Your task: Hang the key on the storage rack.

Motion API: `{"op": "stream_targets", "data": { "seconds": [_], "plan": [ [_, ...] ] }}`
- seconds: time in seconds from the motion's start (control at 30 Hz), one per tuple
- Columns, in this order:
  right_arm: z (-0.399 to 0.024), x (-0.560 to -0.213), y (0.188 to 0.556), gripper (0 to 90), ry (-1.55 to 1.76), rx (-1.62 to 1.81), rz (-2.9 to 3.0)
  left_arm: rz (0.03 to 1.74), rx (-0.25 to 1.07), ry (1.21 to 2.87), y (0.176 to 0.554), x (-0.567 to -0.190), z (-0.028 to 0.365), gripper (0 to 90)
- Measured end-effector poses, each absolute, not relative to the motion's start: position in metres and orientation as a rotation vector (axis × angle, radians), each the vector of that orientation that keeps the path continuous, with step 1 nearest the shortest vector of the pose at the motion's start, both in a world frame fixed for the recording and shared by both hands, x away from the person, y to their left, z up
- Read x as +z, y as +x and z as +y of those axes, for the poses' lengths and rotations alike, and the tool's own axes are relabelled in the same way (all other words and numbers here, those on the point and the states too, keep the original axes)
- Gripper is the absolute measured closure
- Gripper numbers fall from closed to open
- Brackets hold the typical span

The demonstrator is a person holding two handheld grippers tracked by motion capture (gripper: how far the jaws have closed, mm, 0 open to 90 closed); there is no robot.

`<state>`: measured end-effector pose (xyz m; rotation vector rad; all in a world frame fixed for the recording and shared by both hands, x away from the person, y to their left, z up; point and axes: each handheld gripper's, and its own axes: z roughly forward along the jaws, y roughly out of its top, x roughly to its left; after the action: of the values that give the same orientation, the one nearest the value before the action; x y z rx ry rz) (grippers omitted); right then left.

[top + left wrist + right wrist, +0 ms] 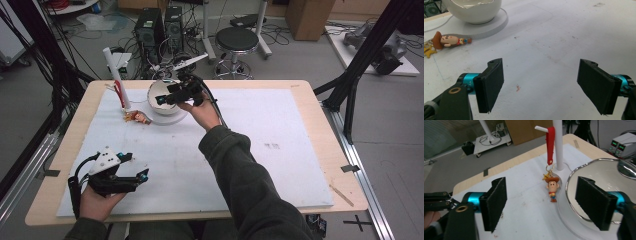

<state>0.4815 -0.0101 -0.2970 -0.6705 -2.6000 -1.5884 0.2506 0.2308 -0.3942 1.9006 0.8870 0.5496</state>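
Claw on our right hand point(161, 100) has its black pads spread wide with nothing between them, hovering by the rim of the glossy white egg-shaped bowl point(159, 95) on its round white base. Just past that, the little cowboy figure keychain point(552, 185) hangs by its red strap point(550, 143) from the peg of the white upright stand point(557, 142), with its feet down near the white mat. So we'd say the hanging part looks done and letting go is already behind us; what's left is pulling clear. Our left claw point(142, 176) sits wide open too, holding nothing, parked low over the tabletop point(320, 100) well apart from all that.
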Motion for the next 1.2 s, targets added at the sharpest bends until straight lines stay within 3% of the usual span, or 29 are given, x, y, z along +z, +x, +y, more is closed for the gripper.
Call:
{"op": "stream_targets", "data": {
  "seconds": [0.8, 1.2],
  "plan": [
    [-0.063, -0.298, 0.457, 12.3, -0.7, -1.616, -2.615, 0.894, 0.549, 1.903, 0.25, -0.395, 0.231, 21.8],
    [-0.087, -0.305, 0.446, 11.2, -0.751, -1.632, -2.618, 0.897, 0.543, 1.901, 0.251, -0.395, 0.23, 21.8]
  ]
}}
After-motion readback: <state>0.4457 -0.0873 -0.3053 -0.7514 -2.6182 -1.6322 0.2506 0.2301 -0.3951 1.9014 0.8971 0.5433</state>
